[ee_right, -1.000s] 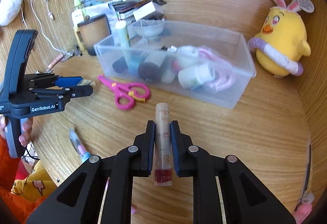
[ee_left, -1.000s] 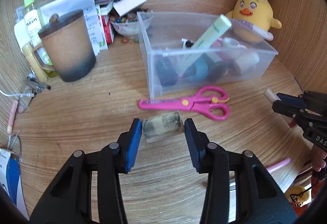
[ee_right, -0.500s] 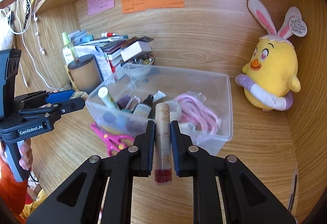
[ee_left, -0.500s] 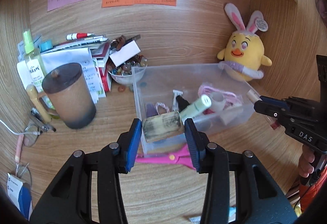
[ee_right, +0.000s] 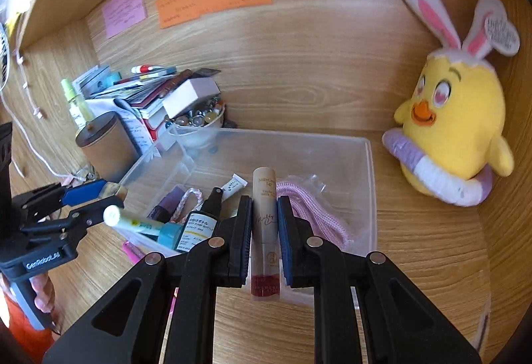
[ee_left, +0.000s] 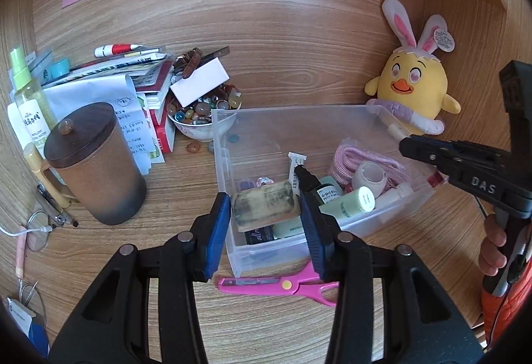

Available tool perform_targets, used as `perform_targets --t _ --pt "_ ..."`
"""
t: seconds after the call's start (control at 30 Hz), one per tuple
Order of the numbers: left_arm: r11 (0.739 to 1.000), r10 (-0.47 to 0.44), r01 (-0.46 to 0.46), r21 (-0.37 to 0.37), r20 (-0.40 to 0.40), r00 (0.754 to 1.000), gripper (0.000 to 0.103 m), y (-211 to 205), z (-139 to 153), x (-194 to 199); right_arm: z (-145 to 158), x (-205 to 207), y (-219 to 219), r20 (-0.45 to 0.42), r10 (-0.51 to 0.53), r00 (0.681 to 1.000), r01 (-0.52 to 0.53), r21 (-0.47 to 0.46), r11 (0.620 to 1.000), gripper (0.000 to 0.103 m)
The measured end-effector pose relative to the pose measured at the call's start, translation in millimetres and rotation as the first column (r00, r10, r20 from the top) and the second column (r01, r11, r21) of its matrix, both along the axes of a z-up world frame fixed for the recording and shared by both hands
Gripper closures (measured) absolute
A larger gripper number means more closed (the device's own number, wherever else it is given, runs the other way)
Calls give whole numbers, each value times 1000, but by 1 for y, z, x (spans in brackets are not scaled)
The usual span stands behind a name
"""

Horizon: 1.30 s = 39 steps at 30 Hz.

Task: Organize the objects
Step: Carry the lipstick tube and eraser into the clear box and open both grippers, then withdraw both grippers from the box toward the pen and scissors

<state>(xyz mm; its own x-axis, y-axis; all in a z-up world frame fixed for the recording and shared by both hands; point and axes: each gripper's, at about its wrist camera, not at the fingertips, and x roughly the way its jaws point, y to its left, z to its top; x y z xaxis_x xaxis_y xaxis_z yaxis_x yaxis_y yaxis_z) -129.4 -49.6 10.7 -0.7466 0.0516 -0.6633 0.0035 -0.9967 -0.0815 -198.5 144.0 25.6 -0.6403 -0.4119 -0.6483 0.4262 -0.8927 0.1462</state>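
My left gripper is shut on a smudged yellowish eraser block and holds it above the left end of the clear plastic bin. My right gripper is shut on a beige lip-gloss tube with a red base and holds it over the bin's near wall. The bin holds a pink cord, a black spray bottle, a pale green tube and other small items. The right gripper shows at the right of the left wrist view; the left gripper shows at the left of the right wrist view.
Pink scissors lie in front of the bin. A brown lidded mug, a stack of papers and books, a bowl of beads and a spray bottle stand left. A yellow plush chick sits right of the bin.
Both grippers rose from the desk with their objects and moved forward over the bin. The left one lifted the eraser from beside the scissors.
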Motion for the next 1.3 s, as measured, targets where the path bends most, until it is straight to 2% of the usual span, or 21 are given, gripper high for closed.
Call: perform_targets --t 0.17,0.37,0.43,0.6,0.83,0.93,1.13,1.3 --pt "1000 1 -1 8 6 1000 60 -3 -2 -5 -15 -10 -4 29 -19 999 18 26 1000 89" --pt "1000 -3 3 14 3 1000 58 -1 1 -5 -22 -8 -12 15 -8 1000 7 72 997 89" --pt "1000 4 -4 13 -2 1000 52 -2 3 -3 -21 -6 -13 11 -2 1000 1 85 996 88" --pt "1000 17 -17 0 -28 999 44 -4 11 6 -15 5 -10 -4 13 1000 -12 72 997 74" --pt "1000 22 -22 -11 -53 998 18 -5 15 30 -2 37 -6 -50 69 996 -66 62 996 60" --pt "999 24 -25 -21 -25 999 9 -1 1 38 -2 52 -2 -54 95 994 -92 53 994 57" --pt "999 4 3 -46 146 989 8 13 -48 31 -9 80 6 -43 144 989 -141 70 988 52" --pt "1000 10 -10 -3 245 969 8 18 -69 15 -28 107 6 1 185 983 -184 77 980 49"
